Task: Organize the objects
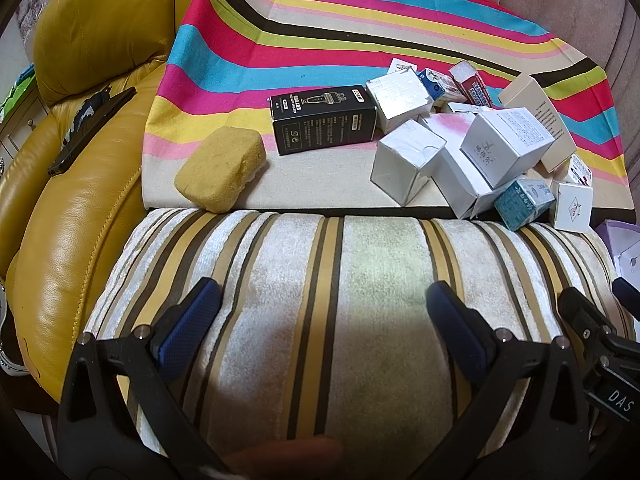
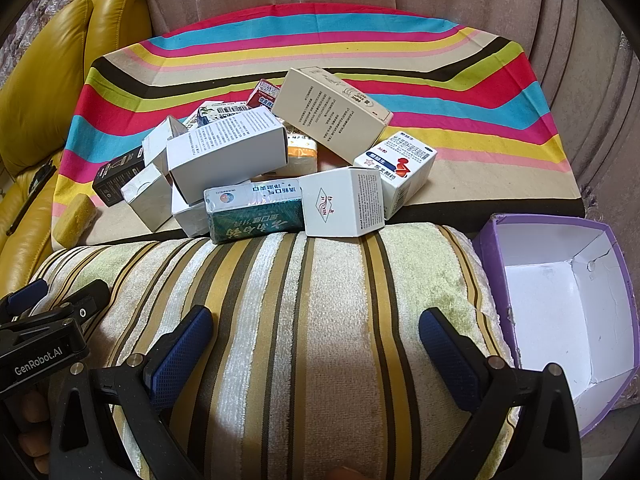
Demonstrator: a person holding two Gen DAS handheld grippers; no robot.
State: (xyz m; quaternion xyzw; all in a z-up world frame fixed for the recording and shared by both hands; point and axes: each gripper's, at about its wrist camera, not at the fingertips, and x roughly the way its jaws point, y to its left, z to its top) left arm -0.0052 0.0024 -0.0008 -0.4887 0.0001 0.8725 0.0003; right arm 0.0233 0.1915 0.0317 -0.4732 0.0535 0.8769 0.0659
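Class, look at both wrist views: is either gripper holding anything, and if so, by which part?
Nothing is held. The left gripper and the right gripper are both open over the striped cushion, short of the pile of small boxes.

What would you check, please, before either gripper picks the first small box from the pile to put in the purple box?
1. Left gripper open and empty: ok.
2. Right gripper open and empty: ok.
3. Purple box open-topped with room inside: ok.
4. Pile of small boxes stable: not ok, several lean on each other.
5. Nearest white carton free on top: ok.
6. Yellow sponge apart from pile: ok.
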